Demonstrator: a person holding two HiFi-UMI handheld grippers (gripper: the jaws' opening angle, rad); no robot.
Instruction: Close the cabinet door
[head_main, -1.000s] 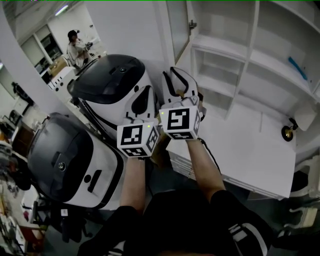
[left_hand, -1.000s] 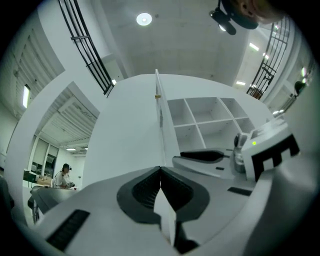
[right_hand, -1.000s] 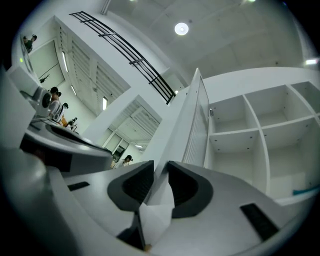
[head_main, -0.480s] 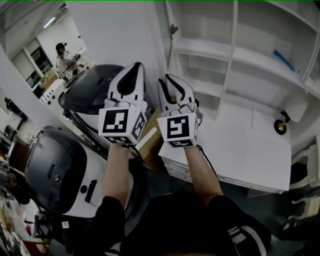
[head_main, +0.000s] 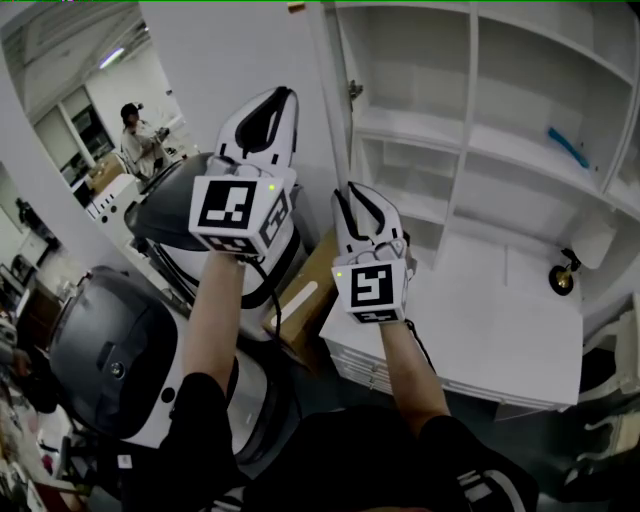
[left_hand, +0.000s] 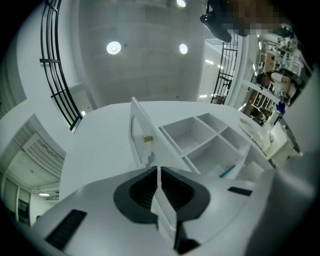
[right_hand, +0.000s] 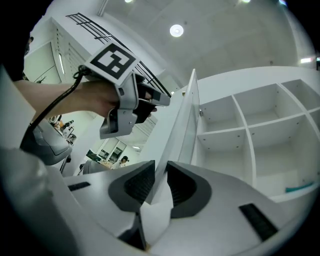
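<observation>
The white cabinet door (head_main: 328, 100) stands open at the left side of the empty white shelf cabinet (head_main: 470, 140). My right gripper (head_main: 352, 192) is at the door's lower edge. In the right gripper view the door (right_hand: 182, 125) runs edge-on down between the jaws, and my right gripper (right_hand: 160, 167) is shut on it. My left gripper (head_main: 278, 97) is raised higher, to the left of the door and apart from it, shut with nothing in it. From the left gripper view the door (left_hand: 141, 132) with its brass hinge lies ahead of the closed left gripper (left_hand: 159, 171).
Two large white-and-black machine housings (head_main: 230, 175) (head_main: 110, 340) crowd the left. A cardboard box (head_main: 305, 295) leans beside a low white cabinet top (head_main: 490, 300). A teal object (head_main: 567, 148) lies on a shelf. A castor (head_main: 560, 275) is at right. A person (head_main: 135, 130) stands far back.
My left gripper has risen from beside the right one to well above it, pointing more upward. The right gripper has shifted slightly toward the door's edge.
</observation>
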